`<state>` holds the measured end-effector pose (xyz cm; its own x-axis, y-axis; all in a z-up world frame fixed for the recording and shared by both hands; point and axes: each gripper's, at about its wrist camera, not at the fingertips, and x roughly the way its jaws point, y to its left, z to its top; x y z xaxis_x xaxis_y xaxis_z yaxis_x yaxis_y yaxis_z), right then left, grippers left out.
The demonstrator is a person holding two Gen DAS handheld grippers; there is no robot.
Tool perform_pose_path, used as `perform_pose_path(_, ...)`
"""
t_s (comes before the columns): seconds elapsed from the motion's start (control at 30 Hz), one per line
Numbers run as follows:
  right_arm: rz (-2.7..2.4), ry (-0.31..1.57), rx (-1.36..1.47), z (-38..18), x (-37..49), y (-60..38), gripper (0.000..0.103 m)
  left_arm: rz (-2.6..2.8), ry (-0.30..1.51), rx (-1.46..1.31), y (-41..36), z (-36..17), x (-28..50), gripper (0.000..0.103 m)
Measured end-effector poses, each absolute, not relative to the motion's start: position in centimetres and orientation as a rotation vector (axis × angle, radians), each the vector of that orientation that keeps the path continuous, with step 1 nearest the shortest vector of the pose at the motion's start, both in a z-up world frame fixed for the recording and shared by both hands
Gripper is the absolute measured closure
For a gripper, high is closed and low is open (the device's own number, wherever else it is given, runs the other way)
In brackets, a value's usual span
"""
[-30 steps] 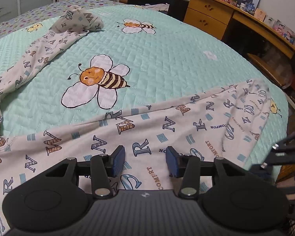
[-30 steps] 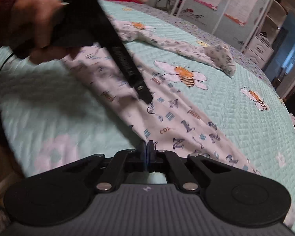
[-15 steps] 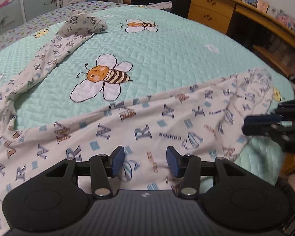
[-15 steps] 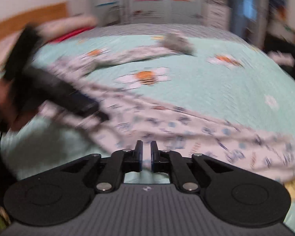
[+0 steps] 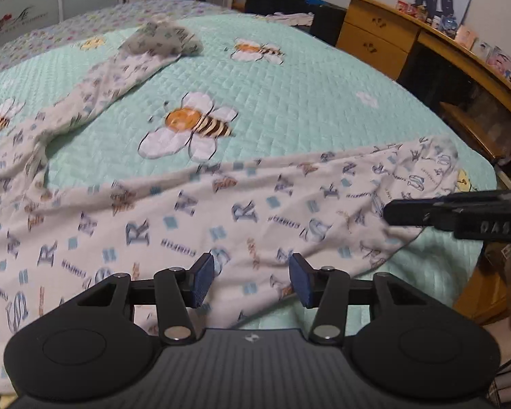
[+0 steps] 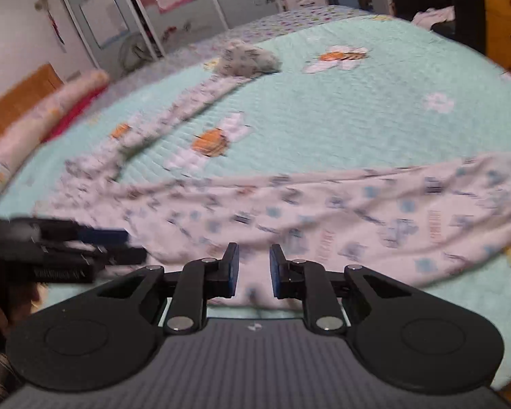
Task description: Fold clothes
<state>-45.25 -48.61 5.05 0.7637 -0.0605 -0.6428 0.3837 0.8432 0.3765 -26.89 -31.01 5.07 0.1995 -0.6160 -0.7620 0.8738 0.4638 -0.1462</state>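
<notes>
Since a second ago the right tool (image 6: 253, 269) has rolled upright from its tilted pose and its jaws, then pinched together, have just been opening; they now stand slightly apart with nothing clamped, the cloth lying beyond and below them. Meanwhile the left tool (image 5: 252, 281) has drifted a little along the bed and stands half open, its blue pads (image 5: 202, 281) hovering over the fabric without pressing on it. Beneath both lies the garment, letter-print pyjama trousers (image 5: 194, 221), spread along the near edge of the bed: one leg runs across the front, the other trails away toward its cuff (image 5: 161, 39) farther up. Each tool shows in the other's view, the right one at the leg's end, so the two appear stationed along the near leg, probably to take hold for a fold. Under everything is the mint bee-patterned quilt (image 5: 289, 102), and a wooden desk (image 5: 385, 30) stands beside the bed.
</notes>
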Motion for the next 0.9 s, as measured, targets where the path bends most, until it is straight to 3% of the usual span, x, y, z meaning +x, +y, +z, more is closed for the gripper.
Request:
perform_pose_path(0.13, -0.225, 0.765, 0.503, 2.9, -44.5, -46.7, 0.084, -1.08, 0.9, 0.36, -29.5, 4.0, -26.8, 0.052)
perform_pose_path(0.3, -0.177, 0.736, 0.409, 4.4, -45.8, -44.9, 0.082, -1.107, 0.891, 0.312, -27.3, 4.5, -26.4, 0.052)
perform_pose_path(0.57, 0.015, 0.761, -0.35, 3.1, -42.1, -35.1, 0.077, -1.0, 0.859, 0.196, -23.8, 6.4, -22.8, 0.051)
perform_pose_path(0.67, 0.015, 0.737, -0.499, 1.9, -41.0, -33.5, 0.077, -0.98, 0.872, 0.202, -23.5, 6.0, -22.2, 0.051)
perform_pose_path(0.7, 0.013, 0.725, -0.528, 1.7, -40.7, -33.2, 0.078, -0.978, 0.881, 0.207, -23.5, 5.6, -22.1, 0.051)
perform_pose_path(0.77, 0.028, 0.732, -0.524, 1.7, -40.6, -33.2, 0.103, -0.975, 0.9, 0.221, -23.3, 5.0, -21.9, 0.051)
perform_pose_path(0.9, 0.081, 0.737, -0.534, 2.0, -42.0, -32.8, 0.103, -0.949, 0.917, 0.263, -22.3, 3.6, -22.2, 0.051)
